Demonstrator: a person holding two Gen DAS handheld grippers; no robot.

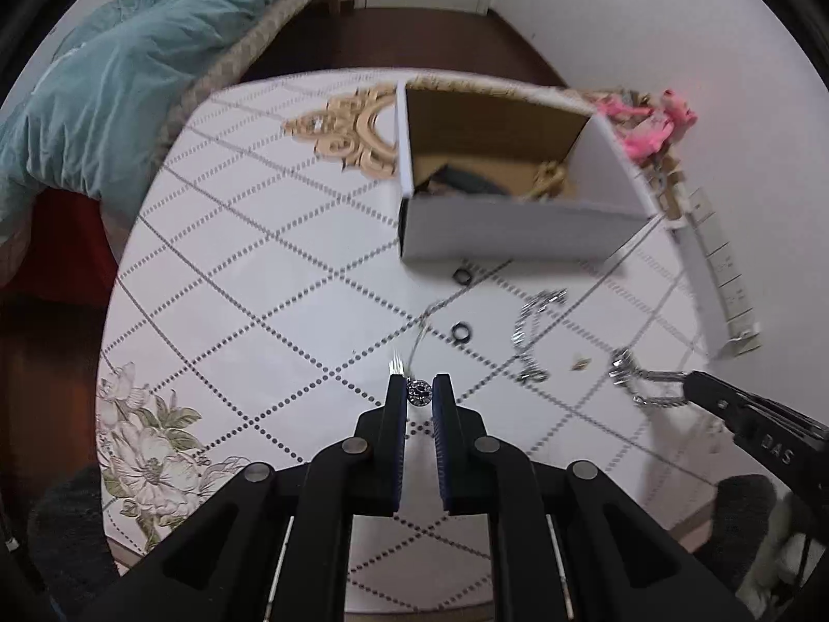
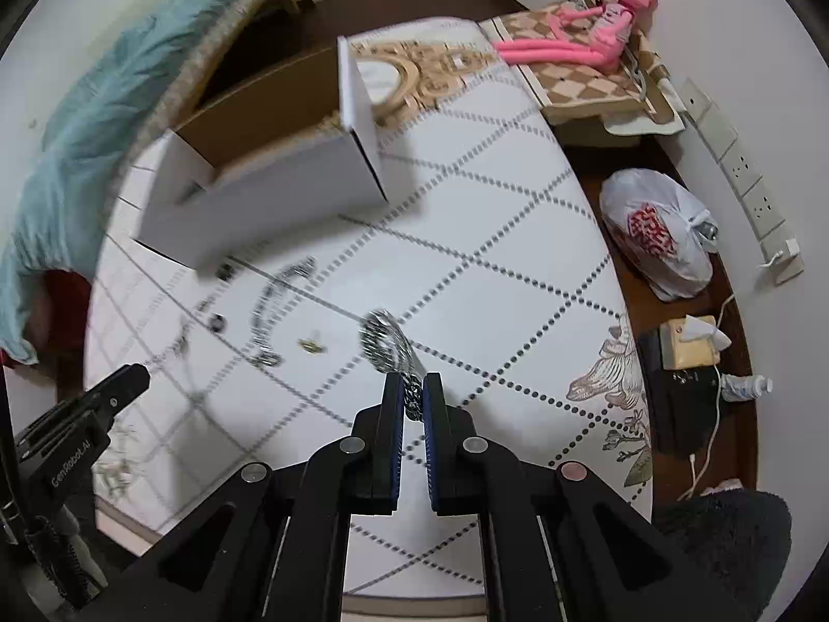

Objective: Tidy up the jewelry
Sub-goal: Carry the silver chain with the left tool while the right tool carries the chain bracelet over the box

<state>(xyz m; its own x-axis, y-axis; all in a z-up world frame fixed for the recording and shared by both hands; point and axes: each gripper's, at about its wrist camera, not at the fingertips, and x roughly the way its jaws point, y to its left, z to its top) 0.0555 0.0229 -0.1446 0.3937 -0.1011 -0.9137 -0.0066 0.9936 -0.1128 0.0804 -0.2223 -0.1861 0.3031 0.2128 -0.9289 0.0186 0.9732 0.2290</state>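
Note:
My left gripper (image 1: 419, 387) is shut on a sparkly round pendant (image 1: 419, 394) whose thin chain (image 1: 425, 326) trails onto the table. My right gripper (image 2: 413, 386) is shut on a thick silver chain (image 2: 383, 342), lifted off the table; it also shows in the left wrist view (image 1: 642, 376). An open white cardboard box (image 1: 518, 228) stands at the back with jewelry inside. Two dark rings (image 1: 460, 333) (image 1: 461, 276), a silver bracelet (image 1: 533, 331) and a small gold piece (image 1: 580, 363) lie on the table in front of the box.
The table (image 1: 259, 259) has a white diamond-patterned cloth. A bed with a teal quilt (image 1: 114, 78) is at the left. A pink plush toy (image 2: 596, 36), a plastic bag (image 2: 658, 238) and wall sockets (image 2: 746, 181) are at the right.

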